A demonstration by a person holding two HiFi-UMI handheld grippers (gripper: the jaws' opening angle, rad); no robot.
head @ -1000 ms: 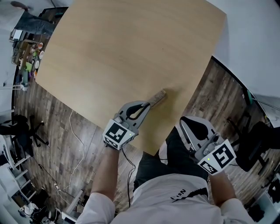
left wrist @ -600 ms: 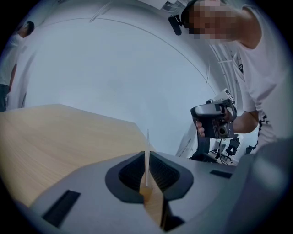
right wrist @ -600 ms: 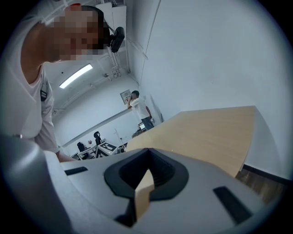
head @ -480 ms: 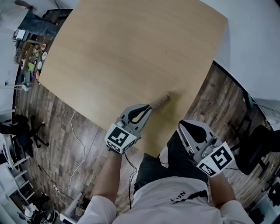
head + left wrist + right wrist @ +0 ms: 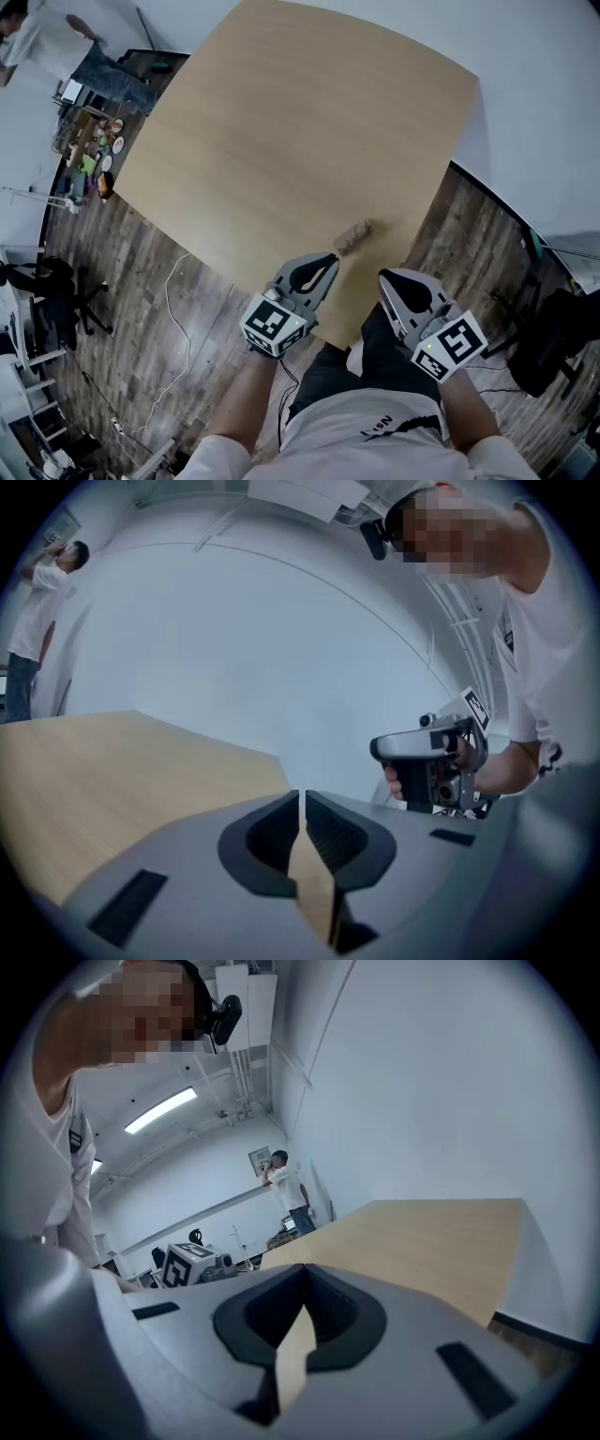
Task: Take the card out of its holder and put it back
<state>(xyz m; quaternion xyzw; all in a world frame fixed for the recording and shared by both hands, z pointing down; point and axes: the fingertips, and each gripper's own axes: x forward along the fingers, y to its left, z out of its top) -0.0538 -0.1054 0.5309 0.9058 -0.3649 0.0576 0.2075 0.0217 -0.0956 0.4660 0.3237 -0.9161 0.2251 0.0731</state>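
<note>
A small wooden card holder (image 5: 352, 237) lies on the light wooden table (image 5: 281, 122), close to its near edge; I cannot make out a card in it. My left gripper (image 5: 330, 260) is shut and empty, with its tips just short of the holder's near end. My right gripper (image 5: 384, 278) is also shut and empty, raised off the table's near edge to the right of the holder. The left gripper view shows shut jaws on my left gripper (image 5: 302, 797), with the right gripper (image 5: 436, 761) in a hand beyond. My right gripper (image 5: 302, 1271) in its own view has its jaws together too.
The table's near edge (image 5: 328, 333) runs just below the grippers, with wood floor beyond. A cluttered shelf (image 5: 89, 150) and a person (image 5: 28, 28) are at the far left. Dark chairs (image 5: 553, 319) stand at the right. A cable (image 5: 173, 309) trails on the floor.
My left gripper has drawn back a little from the holder, which it touched a second ago. My right gripper has come up and in towards the table edge. The head view has shifted.
</note>
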